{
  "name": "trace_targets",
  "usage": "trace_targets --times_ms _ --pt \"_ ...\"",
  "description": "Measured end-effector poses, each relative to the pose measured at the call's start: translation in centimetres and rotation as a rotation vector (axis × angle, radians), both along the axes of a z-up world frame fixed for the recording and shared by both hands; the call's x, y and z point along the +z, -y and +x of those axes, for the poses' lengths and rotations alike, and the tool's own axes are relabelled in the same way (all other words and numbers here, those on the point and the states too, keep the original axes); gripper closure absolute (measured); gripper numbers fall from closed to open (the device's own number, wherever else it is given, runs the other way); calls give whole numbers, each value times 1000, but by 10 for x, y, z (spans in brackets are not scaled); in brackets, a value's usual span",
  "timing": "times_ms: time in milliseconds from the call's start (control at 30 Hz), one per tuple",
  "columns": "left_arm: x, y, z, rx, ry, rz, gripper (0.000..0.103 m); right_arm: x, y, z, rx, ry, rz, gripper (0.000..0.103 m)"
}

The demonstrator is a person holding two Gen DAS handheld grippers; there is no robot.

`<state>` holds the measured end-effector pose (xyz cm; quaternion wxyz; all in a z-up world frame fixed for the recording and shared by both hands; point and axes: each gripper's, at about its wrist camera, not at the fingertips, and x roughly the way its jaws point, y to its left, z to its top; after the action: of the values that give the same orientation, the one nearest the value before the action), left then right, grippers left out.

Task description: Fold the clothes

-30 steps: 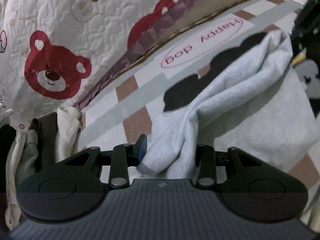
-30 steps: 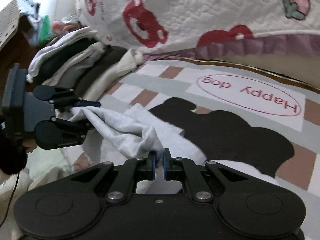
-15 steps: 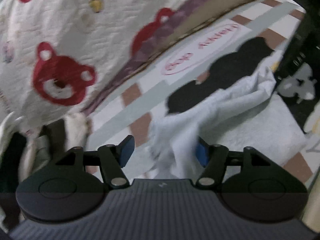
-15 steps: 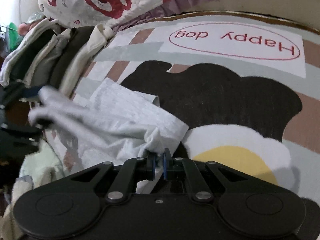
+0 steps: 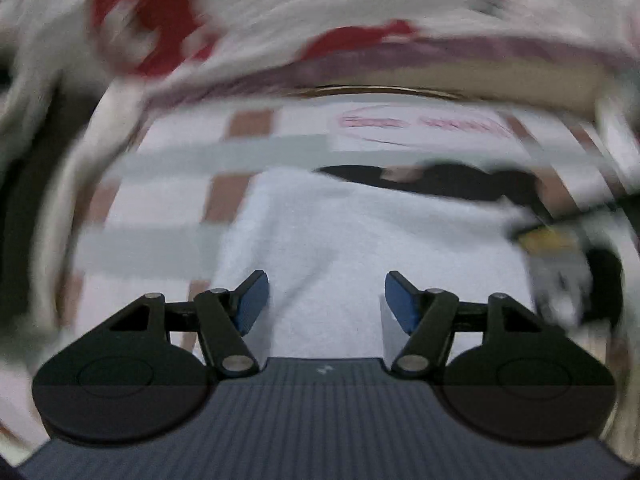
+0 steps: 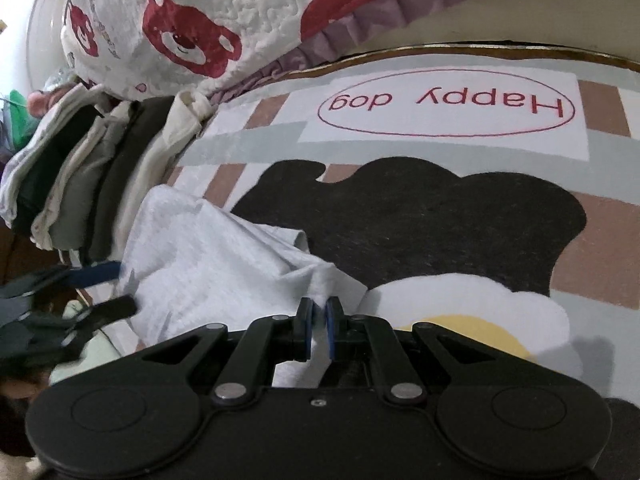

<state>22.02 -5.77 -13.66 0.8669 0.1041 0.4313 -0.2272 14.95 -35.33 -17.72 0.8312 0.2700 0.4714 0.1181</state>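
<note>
While a pale grey garment (image 6: 208, 264) lies spread on the patterned rug (image 6: 440, 216), we hold one of its corners pinched between the blue pads of our right gripper (image 6: 319, 330); the jaws are nearly together, with a thin fold of cloth between them. The grip looks meant to anchor that corner so the fabric can be laid flat or drawn over itself.

Our left gripper (image 5: 326, 300) hovers just above the same garment (image 5: 360, 248), its jaws standing wide apart with nothing between them. That view is badly blurred, so fine detail is lost. From the right-hand view the left gripper (image 6: 92, 288) appears at the garment's far left edge, also blurred.

Just beyond the garment, at its left side, a stack of folded clothes (image 6: 80, 176) in white, grey and dark tones sits at the edge of the rug, probably where finished pieces go. The rug shows a black dog silhouette and an oval reading "Happy dog" (image 6: 446, 106). Behind the rug hangs a white quilted bedspread (image 6: 248, 20) printed with red bears, with a purple frill along its lower edge.

We judge the fold to be partly made, and the garment not yet ready for the stack.
</note>
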Motion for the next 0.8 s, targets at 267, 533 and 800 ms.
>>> trace_targets --times_ms 267,533,800 --pt "-39 -6 49 243 -102 -22 44 24 15 -2 -86 126 15 87" --pt "-36 -15 39 280 -15 -9 39 14 -51 2 197 237 -194 67" --pt "-2 -13 11 248 164 62 43 -17 -37 15 109 163 -299 67"
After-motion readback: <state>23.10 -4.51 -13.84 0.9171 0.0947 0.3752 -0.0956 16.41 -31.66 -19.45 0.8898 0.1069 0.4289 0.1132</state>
